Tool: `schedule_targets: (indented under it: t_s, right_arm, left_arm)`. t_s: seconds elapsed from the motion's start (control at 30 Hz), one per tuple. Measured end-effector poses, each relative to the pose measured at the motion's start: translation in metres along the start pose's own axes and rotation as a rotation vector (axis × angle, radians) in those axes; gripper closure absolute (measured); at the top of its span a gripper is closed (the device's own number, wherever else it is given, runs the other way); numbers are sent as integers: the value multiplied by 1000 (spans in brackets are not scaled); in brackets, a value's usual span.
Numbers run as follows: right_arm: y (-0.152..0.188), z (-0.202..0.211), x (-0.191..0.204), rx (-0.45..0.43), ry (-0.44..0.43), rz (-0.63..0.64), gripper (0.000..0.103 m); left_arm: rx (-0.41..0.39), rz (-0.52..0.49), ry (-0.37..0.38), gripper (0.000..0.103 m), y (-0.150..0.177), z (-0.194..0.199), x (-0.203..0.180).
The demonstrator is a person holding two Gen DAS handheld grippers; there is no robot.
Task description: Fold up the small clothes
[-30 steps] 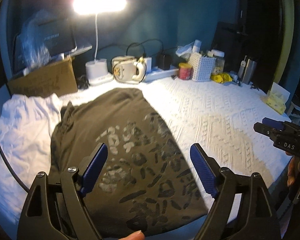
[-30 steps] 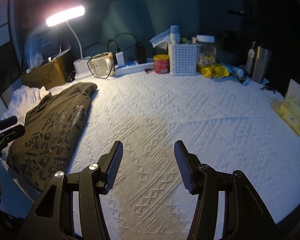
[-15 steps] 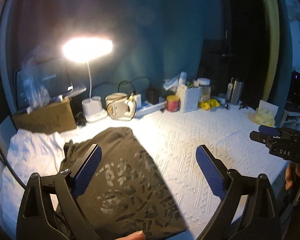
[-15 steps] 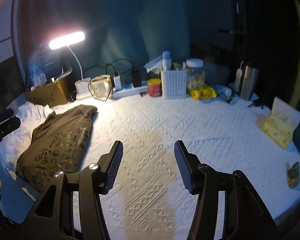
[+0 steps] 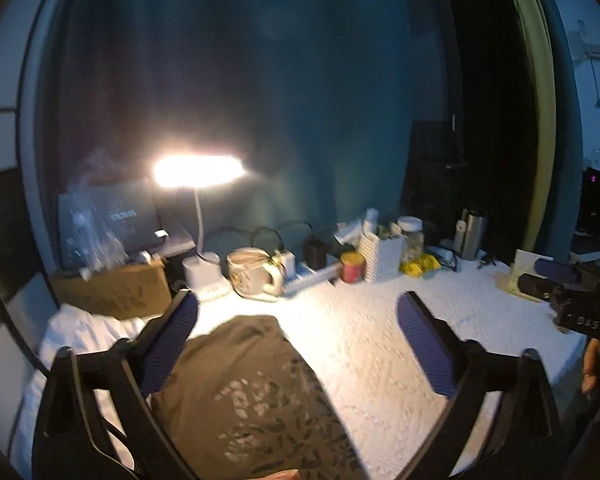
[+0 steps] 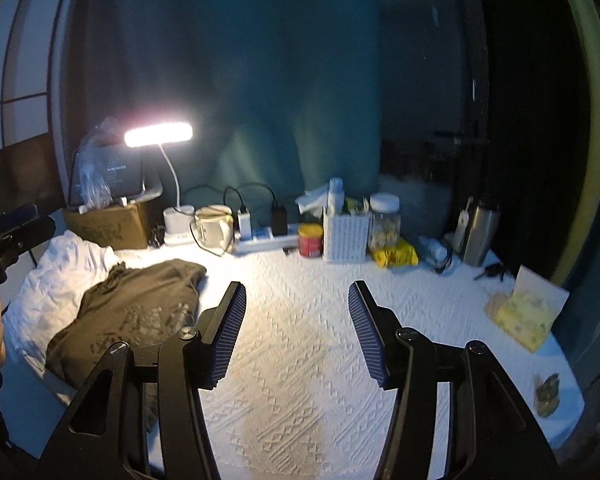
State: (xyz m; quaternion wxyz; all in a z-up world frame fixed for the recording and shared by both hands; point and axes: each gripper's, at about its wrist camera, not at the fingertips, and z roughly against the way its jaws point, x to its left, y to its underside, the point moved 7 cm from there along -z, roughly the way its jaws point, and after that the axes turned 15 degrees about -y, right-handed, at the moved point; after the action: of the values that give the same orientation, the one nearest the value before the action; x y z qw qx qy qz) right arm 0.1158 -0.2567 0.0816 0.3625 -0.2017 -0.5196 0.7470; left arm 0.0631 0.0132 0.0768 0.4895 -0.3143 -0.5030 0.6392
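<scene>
A dark olive garment (image 5: 252, 392) with a pale print lies folded on the white textured table cover (image 5: 380, 340), at the left of the right wrist view (image 6: 140, 312). A white garment (image 5: 84, 332) lies crumpled beside it on the left (image 6: 60, 276). My left gripper (image 5: 298, 304) hangs above the olive garment, its jaws opening wide with nothing between them. My right gripper (image 6: 296, 292) is open over bare cover, right of the garment, also empty. Each gripper shows at the edge of the other's view (image 5: 572, 296) (image 6: 8, 236).
A lit desk lamp (image 6: 158, 136), cardboard box (image 6: 108, 224), mug (image 6: 214, 226), power strip (image 6: 264, 240), red tin (image 6: 310, 240), white basket (image 6: 346, 236), jar, yellow packets, steel flask (image 6: 480, 232) line the back. A tissue box (image 6: 528, 312) sits right.
Both grippers have risen and tilted up, so the table sits lower and farther in both views. The left jaws have spread wider. The garments have not moved.
</scene>
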Motion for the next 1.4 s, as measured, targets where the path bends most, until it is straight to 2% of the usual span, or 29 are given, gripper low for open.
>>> schedule_targets:
  t_s: [0.17, 0.53, 0.73, 0.83, 0.97, 1.23, 1.4]
  right_arm:
    - [-22, 19, 21, -58, -2, 48, 46]
    - [-60, 70, 56, -216, -2, 145, 46]
    - [-67, 82, 53, -269, 12, 147, 46]
    - [-68, 78, 46, -272, 28, 130, 46]
    - [-68, 64, 38, -246, 35, 107, 46]
    - [-63, 34, 30, -189, 22, 86, 46]
    - [-62, 27, 25, -179, 21, 75, 46]
  left_arm:
    - [-38, 43, 29, 1, -15, 20, 9]
    - [-171, 88, -17, 1, -42, 63, 30]
    - [-185, 137, -45, 1, -42, 61, 45]
    - [-189, 163, -75, 1, -39, 56, 55]
    - [-151, 168, -102, 1, -33, 40, 65]
    - [-74, 152, -89, 1, -21, 13, 66]
    - [-69, 155, -85, 1, -20, 7, 65]
